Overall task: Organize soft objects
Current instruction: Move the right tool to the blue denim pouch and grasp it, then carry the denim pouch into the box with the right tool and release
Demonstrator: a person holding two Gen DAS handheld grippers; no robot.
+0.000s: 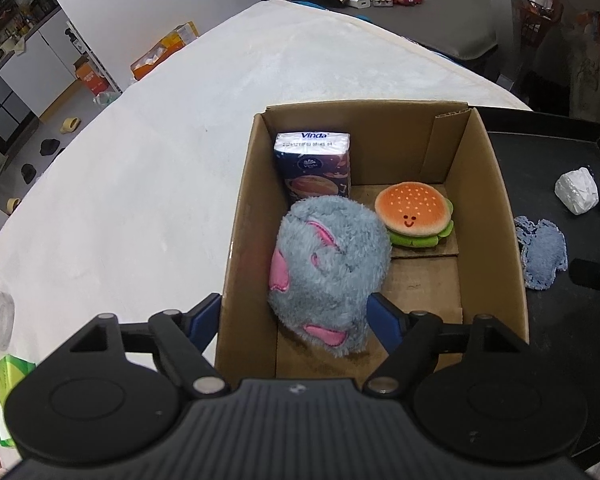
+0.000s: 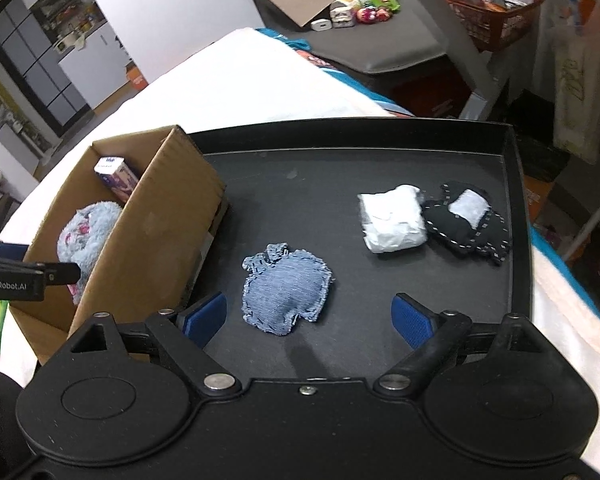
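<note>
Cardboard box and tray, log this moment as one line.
left gripper: open over grey plush in cardboard box | right gripper: open, astride denim pouch on black tray

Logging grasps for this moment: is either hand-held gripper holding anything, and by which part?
Nothing is held. The left hand-held gripper is open around the gray plush toy in the box; the right hand-held gripper is open near the denim pouch.

White wall (image 1: 140,4), dark-panelled cabinet (image 2: 32,64) — grey floor (image 1: 40,136)

One cardboard box (image 1: 496,216) holding three items: one grey plush toy (image 1: 328,272); one burger plush (image 1: 414,214); one tissue pack (image 1: 314,164); one black tray (image 2: 380,136) bearing one denim pouch (image 2: 286,288), one white bundle (image 2: 392,224), one black stitched pouch (image 2: 472,232).
</note>
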